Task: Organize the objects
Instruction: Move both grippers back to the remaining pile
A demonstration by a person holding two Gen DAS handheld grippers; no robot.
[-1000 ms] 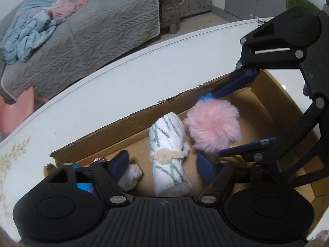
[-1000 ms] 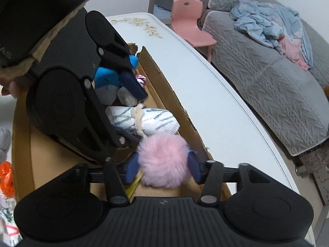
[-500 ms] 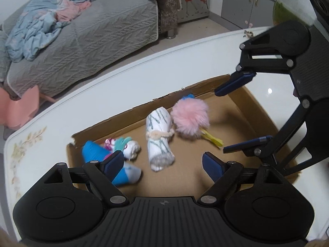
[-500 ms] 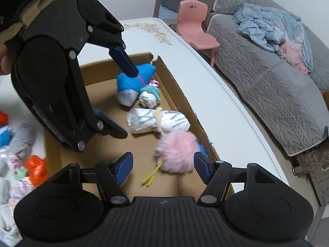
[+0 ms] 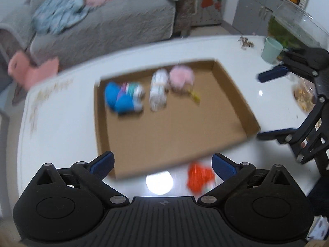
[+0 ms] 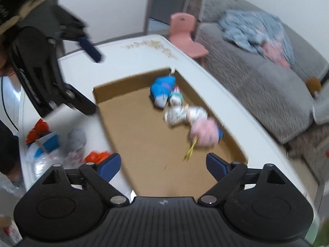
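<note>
A shallow cardboard box (image 5: 174,135) lies on the white table; it also shows in the right wrist view (image 6: 144,144). Along its far side lie a blue sock bundle (image 5: 117,97), a white rolled sock (image 5: 157,90) and a pink pompom (image 5: 182,78); the pompom (image 6: 204,132) also shows in the right wrist view. My left gripper (image 5: 162,164) is open and empty, above the box's near edge. My right gripper (image 6: 162,164) is open and empty, above the box's end. An orange item (image 5: 199,177) lies on the table by the left gripper.
A pile of loose socks and small items (image 6: 53,142) lies on the table beside the box. A green cup (image 5: 271,49) and a glass bowl (image 5: 296,26) stand at the table's far right. A grey sofa (image 5: 102,24) and pink chair (image 6: 185,33) are beyond the table.
Both grippers have pulled back and up from the box. The right gripper let go of the pink pompom, which now lies in the box. Both views are motion-blurred.
</note>
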